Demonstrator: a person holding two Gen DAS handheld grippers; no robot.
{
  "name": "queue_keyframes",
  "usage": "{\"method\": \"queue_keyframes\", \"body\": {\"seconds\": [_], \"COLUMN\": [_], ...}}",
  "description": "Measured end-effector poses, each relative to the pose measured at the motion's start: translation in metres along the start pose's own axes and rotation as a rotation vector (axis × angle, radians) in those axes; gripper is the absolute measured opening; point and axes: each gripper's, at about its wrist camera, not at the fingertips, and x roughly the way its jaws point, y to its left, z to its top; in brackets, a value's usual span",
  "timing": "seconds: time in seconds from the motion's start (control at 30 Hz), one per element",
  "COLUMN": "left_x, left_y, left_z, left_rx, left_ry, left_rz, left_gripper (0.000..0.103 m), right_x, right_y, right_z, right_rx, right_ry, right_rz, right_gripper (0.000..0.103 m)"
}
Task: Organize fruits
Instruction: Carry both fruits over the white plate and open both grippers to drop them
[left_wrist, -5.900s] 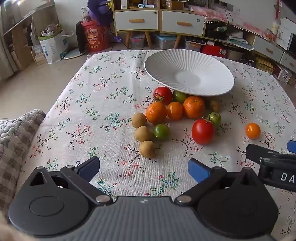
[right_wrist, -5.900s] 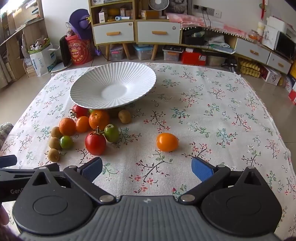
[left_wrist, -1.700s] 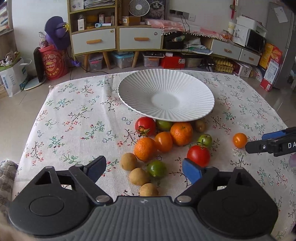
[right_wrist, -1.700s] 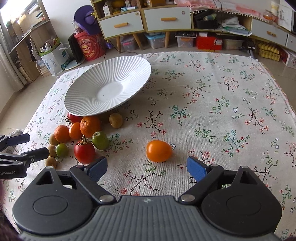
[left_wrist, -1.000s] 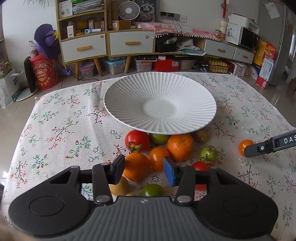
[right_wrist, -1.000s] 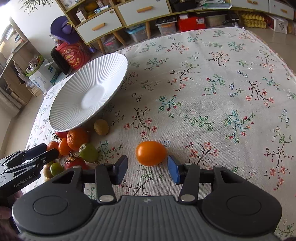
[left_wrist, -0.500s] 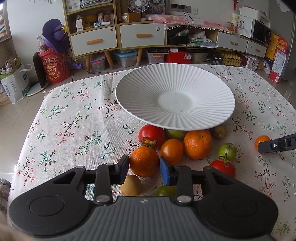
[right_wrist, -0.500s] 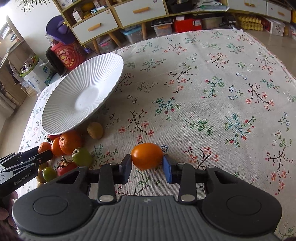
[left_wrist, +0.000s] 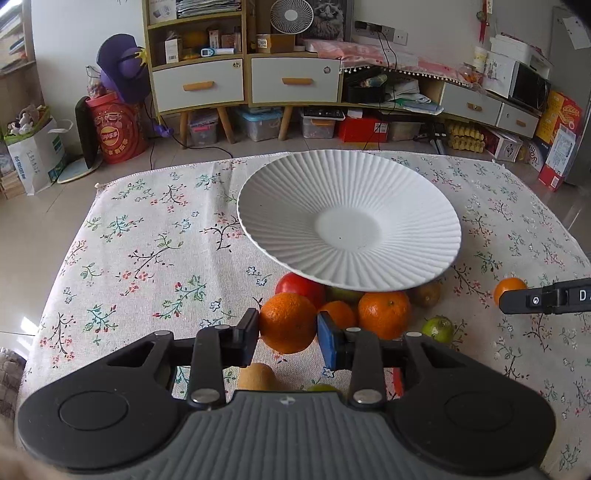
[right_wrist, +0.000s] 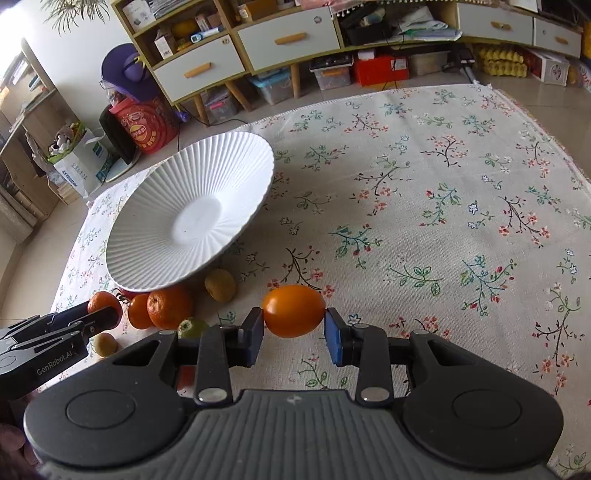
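The left gripper (left_wrist: 288, 334) pinches a dimpled round orange (left_wrist: 287, 322) just in front of the ribbed white plate (left_wrist: 349, 219), beside the fruit pile on the floral cloth (left_wrist: 147, 258). Only the right wrist view shows the right gripper (right_wrist: 293, 332) clamping a smooth oval orange tomato (right_wrist: 294, 310), apart from the pile

Fruit tucked out of your sight

The white plate (left_wrist: 349, 225) is covering most of a green fruit (left_wrist: 345, 295); your left gripper (left_wrist: 288, 334) is hiding a red tomato (left_wrist: 397, 382).
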Motion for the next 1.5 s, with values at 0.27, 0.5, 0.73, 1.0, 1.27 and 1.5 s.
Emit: {"method": "queue_keyframes", "body": {"seconds": [0.27, 0.5, 0.73, 1.0, 1.27, 1.5], "left_x": [-0.017, -0.009, 0.022, 0.057, 0.071, 0.071], "left_y": [0.000, -0.004, -0.011, -0.015, -0.026, -0.019], "left_z": [0.016, 0.037, 0.050, 0.051, 0.050, 0.048], "left_rx": [-0.043, -0.041, 0.059, 0.052, 0.107, 0.087], "left_ry": [-0.035, -0.039, -0.063, -0.066, -0.062, -0.071], "left_rz": [-0.042, -0.090, -0.137, -0.153, -0.095, -0.110], "left_gripper": [0.033, 0.033, 0.033, 0.033, 0.033, 0.034], "right_x": [-0.008, 0.003, 0.037, 0.071, 0.079, 0.078], "right_y": [0.032, 0.057, 0.061, 0.055, 0.052, 0.054], "right_z": [0.022, 0.053, 0.074, 0.076, 0.076, 0.076], "right_rx": [-0.035, -0.083, -0.078, -0.023, -0.013, -0.031], "right_ry": [-0.027, -0.025, 0.006, 0.052, 0.060, 0.058], "right_rz": [0.062, 0.106, 0.140, 0.154, 0.147, 0.148], "right_gripper": [0.032, 0.032, 0.032, 0.032, 0.032, 0.032]}}
